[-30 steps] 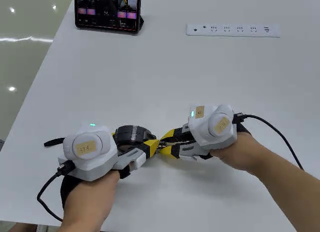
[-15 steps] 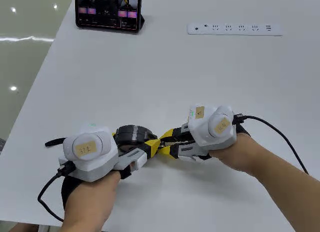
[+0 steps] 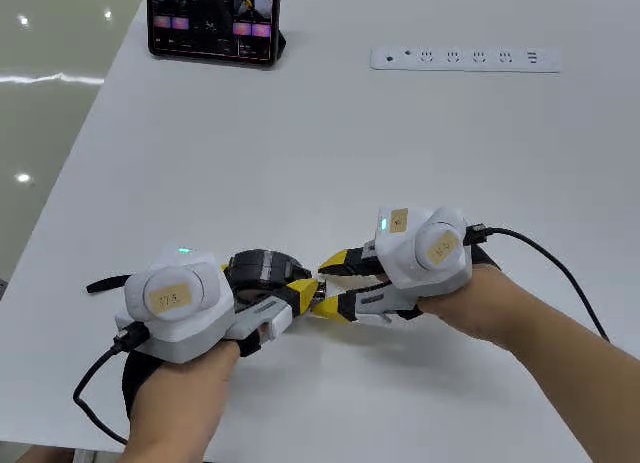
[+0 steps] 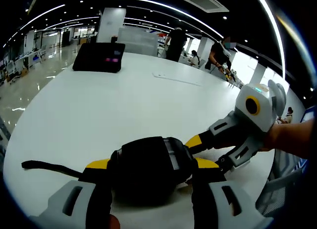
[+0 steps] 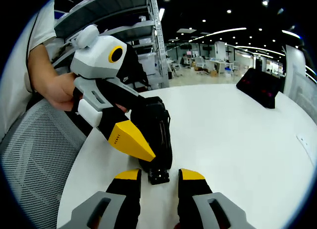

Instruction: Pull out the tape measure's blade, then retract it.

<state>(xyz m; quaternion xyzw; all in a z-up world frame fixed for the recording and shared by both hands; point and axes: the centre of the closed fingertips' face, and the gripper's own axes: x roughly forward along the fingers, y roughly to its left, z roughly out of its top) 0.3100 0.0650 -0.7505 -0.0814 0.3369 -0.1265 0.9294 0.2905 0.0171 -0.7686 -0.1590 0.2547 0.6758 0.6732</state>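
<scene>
Two sets of tongs meet nose to nose near the front of the white worktop [image 3: 300, 153]. The left tongs [image 4: 151, 163] are clamped on the tape measure [image 3: 262, 268], with one jaw on each side of its black case and the yellow tips poking out past it. The case sits on the worktop between the person's two hands. Its black strap [image 3: 108, 283] lies flat on the surface, trailing off to the left.

The right tongs [image 5: 159, 175] are parted a little. In the right gripper view the yellow tips sit either side of a small black tab [image 5: 159, 178] at the front end of the case. There's a sliver of gap on both sides, so as far as I can tell they aren't pinching it. The tab sits right up against the case. In the head view those two tips are spread one above the other, just beside the left tongs' yellow tip.

A black cable [image 3: 545, 263] runs off the right gripper across the worktop. Way at the back, well apart from all this, a tablet [image 3: 213, 21] with a lit screen stands at the far left, and a white power strip [image 3: 465, 59] lies at the far side.
</scene>
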